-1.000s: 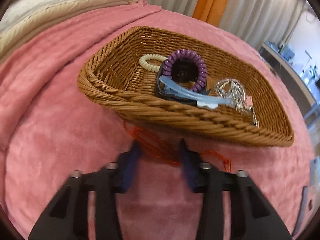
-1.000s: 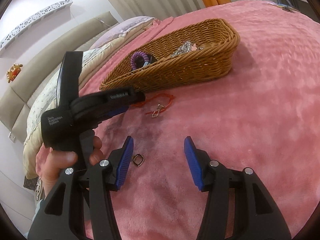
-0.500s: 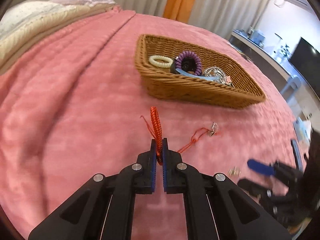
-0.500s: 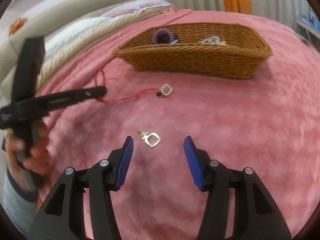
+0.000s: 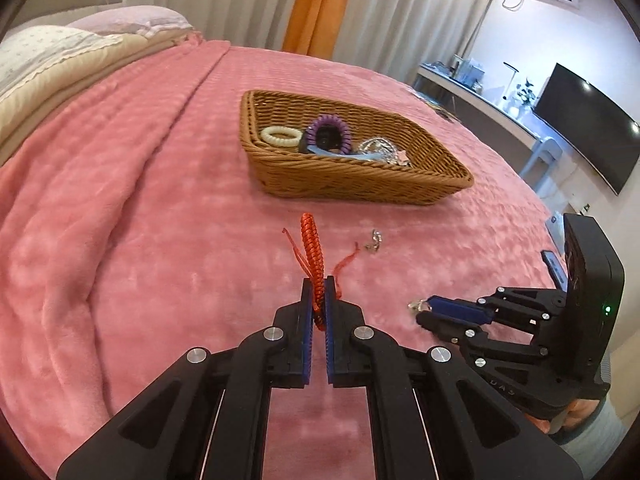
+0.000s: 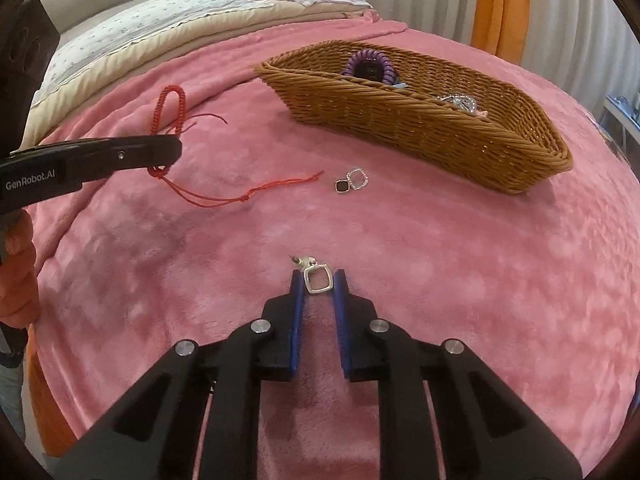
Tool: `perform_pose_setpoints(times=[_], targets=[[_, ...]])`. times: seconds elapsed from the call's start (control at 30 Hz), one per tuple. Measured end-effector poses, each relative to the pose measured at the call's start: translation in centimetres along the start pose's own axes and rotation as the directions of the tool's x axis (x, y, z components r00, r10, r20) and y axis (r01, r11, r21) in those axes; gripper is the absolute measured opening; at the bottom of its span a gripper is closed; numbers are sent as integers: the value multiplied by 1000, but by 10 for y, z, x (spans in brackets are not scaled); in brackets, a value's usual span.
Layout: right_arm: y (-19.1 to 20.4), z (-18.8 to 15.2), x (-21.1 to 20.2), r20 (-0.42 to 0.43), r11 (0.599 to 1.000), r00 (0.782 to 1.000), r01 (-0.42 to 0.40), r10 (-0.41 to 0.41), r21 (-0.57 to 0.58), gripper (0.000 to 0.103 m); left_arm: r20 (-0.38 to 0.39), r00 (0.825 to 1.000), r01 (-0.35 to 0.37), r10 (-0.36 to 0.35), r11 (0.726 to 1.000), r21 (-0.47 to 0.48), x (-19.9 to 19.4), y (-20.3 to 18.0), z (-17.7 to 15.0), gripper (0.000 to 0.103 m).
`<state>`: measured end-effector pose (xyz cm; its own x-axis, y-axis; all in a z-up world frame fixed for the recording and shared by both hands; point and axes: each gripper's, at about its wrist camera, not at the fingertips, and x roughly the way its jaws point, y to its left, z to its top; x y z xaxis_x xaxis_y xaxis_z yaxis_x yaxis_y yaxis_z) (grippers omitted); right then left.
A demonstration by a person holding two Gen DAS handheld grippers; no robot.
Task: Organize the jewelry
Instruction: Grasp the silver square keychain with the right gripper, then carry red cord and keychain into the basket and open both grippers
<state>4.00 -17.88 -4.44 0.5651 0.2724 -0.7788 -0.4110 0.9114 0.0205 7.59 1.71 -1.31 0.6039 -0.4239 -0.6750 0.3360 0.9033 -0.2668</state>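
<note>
Pinching the red braided bracelet (image 5: 314, 256) near its lower end, your left gripper (image 5: 319, 292) has its blue pads (image 5: 306, 320) pressed together on the cord, and the braided loop stands up above the fingertips while its thin tails trail down to the pink blanket (image 5: 120, 240). From the right wrist view, your right gripper (image 6: 318, 280) sits low over the blanket with its jaws narrowed around a square silver earring (image 6: 318, 280); the frame lies between the two blue pads, but you cannot tell whether they actually press it. Beyond that, a second earring (image 6: 352, 180), a dark square joined to a sparkly square, lies on the blanket just beside the end of the bracelet's loose red tail. Farther back stands the wicker basket (image 6: 420, 120), well apart from both grippers. Inside it you can see a cream coil hair tie (image 5: 281, 136), a purple coil hair tie (image 5: 332, 130) propped on something dark, a light blue piece and a heap of silver chain (image 5: 380, 148). Behind the basket hang the curtains (image 5: 360, 8).
</note>
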Motion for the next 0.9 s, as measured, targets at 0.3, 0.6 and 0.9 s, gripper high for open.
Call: perform_pose_setpoints(times=[0.3, 0.6, 0.9], targets=[[-6, -2, -22, 58, 997, 998, 1, -6, 79, 13, 10, 1000, 16, -17, 1000, 16, -5, -3, -2, 3], [-19, 24, -80, 192, 993, 980, 23, -46, 118, 13, 99, 995, 8, -16, 997, 82, -35, -27, 20, 3], [-59, 88, -112, 312, 988, 944, 63, -104, 137, 13, 252, 968, -27, -15, 986, 162, -50, -60, 94, 3]])
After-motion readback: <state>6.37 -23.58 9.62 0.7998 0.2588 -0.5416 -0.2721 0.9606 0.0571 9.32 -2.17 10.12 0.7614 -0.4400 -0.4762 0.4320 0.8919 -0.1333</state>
